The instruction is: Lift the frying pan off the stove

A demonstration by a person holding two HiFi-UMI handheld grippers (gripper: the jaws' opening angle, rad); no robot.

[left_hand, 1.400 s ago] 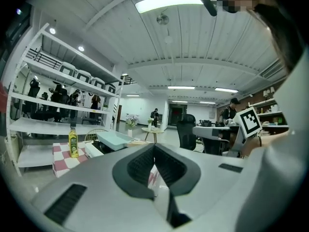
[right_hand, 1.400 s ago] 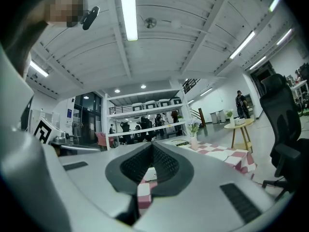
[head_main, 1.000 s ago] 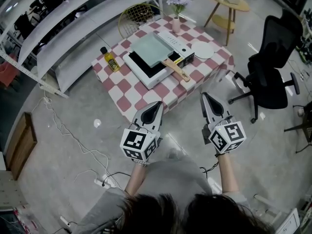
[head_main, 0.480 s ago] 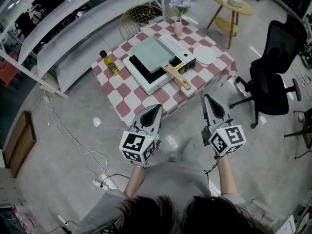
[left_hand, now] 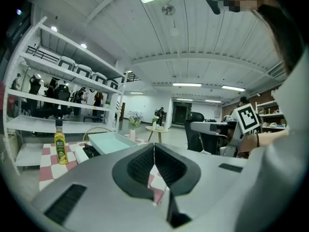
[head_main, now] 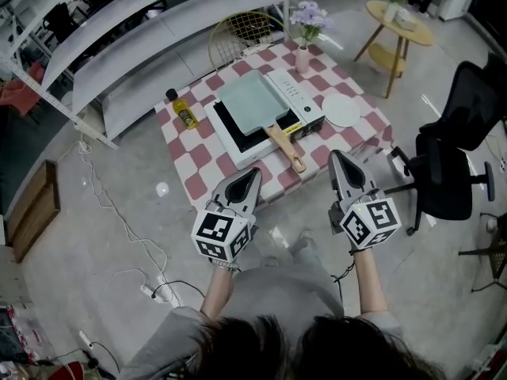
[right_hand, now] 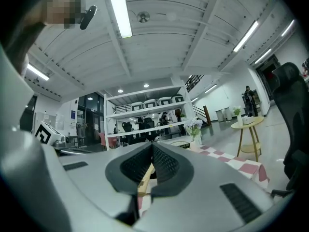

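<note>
Head view looks down on a table [head_main: 194, 163] under a red-and-white checked cloth, where a white stove [head_main: 299, 100] carries the frying pan [head_main: 252, 101], a pale green rectangular pan resting on the dark cooking surface. Its wooden handle [head_main: 286, 146] reaches out past the stove's near edge, toward the person. On the same cloth an oil bottle [head_main: 184, 114] stands to the left of the stove, a white plate [head_main: 342, 111] lies to its right, and a vase of flowers [head_main: 304, 52] stands at the far side. The left gripper [head_main: 256, 170] and the right gripper [head_main: 335, 155] are held side by side in front of the person, at the near edge of the table, both apart from the pan and from each other. Each points toward the table. In the left gripper view the two dark ribbed pads meet along a thin line, with nothing caught between them, and the pan and bottle show beyond. The right gripper view shows the same: pads pressed together and empty, the handle visible past them. A black office chair [head_main: 455, 169] stands to the right of the table and a small round side table [head_main: 402, 24] beyond it
</note>
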